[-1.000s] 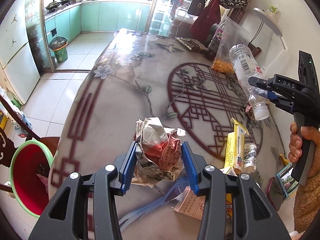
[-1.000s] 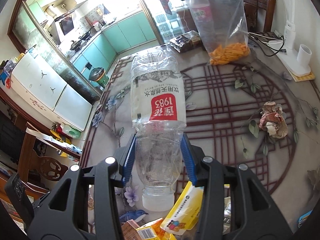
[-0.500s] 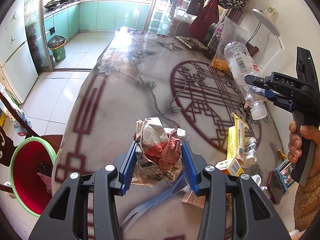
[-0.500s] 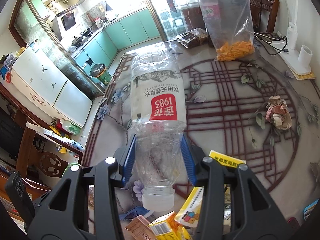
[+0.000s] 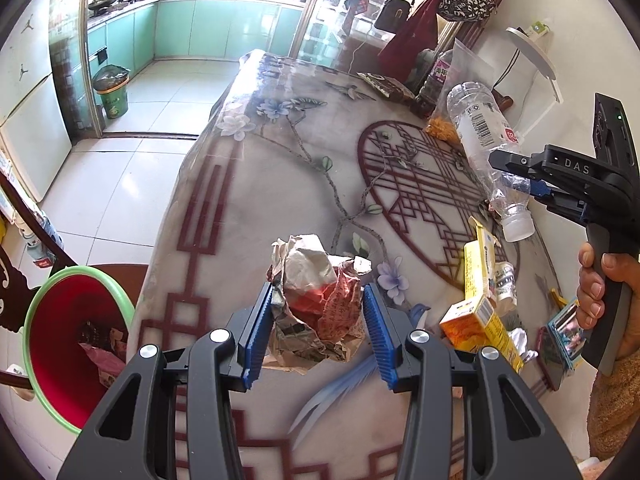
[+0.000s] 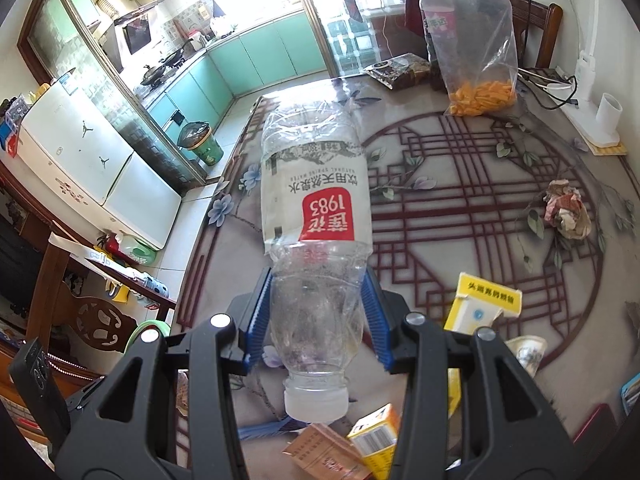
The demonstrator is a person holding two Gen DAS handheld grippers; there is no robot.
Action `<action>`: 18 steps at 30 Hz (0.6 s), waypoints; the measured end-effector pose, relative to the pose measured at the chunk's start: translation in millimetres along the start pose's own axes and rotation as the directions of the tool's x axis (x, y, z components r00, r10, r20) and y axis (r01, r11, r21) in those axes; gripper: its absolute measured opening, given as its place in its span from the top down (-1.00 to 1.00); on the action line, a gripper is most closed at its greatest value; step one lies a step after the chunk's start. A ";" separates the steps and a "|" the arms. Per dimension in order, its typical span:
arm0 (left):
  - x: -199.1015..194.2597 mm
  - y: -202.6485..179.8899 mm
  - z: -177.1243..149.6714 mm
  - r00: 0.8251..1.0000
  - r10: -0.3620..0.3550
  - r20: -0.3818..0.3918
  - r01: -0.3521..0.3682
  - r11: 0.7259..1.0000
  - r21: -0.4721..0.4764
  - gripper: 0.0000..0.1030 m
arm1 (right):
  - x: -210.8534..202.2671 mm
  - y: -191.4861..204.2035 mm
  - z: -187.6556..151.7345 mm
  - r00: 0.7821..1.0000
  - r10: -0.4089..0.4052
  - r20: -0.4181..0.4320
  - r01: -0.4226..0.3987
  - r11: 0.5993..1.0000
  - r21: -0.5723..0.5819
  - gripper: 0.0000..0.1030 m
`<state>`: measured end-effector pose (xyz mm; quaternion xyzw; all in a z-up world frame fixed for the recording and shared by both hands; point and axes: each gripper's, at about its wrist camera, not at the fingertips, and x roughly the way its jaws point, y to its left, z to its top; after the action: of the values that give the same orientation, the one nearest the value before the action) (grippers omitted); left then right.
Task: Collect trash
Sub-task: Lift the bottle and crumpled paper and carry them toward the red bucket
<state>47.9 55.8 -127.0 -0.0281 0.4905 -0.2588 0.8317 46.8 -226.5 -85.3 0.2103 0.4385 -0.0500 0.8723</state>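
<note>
My left gripper [image 5: 317, 330] is shut on a crumpled newspaper ball [image 5: 316, 310] and holds it above the table's near-left edge. A red bin with a green rim [image 5: 60, 340] stands on the floor to its lower left, with some trash inside. My right gripper [image 6: 318, 320] is shut on an empty clear plastic bottle [image 6: 316, 220], cap end toward the camera. That bottle [image 5: 486, 148] and the right gripper [image 5: 536, 190] also show at the right in the left wrist view, above the table. A second crumpled paper ball [image 6: 566, 210] lies on the table at right.
Yellow and orange boxes [image 5: 478, 292] and small wrappers lie on the patterned tablecloth [image 5: 280, 184] near its right front. A clear bag of orange snacks [image 6: 474, 52] and a dark packet [image 6: 400, 70] stand at the far end. A white lamp base [image 6: 598, 120] sits at right. A wooden chair [image 6: 80, 312] is at left.
My left gripper has drawn back and left with the paper ball, bringing the table edge and red bin closer. The right gripper has shifted slightly with the bottle.
</note>
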 end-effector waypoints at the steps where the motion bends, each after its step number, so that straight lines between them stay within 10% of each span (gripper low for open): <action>1: -0.8 2.6 -0.5 1.000 -0.004 -0.002 0.004 1.000 0.004 0.18 | -0.3 3.7 -2.5 1.000 -0.004 0.001 0.004 1.000 0.002 0.17; 18: -16.0 44.7 -8.1 0.999 -0.043 -0.017 0.043 0.999 0.029 0.18 | -2.6 62.3 -26.1 1.000 -0.002 0.017 0.002 1.000 -0.011 0.17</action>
<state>53.1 103.5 -131.8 -0.0246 0.4927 -0.2840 0.8222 42.7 -159.6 -76.9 0.2046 0.4317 -0.0500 0.8771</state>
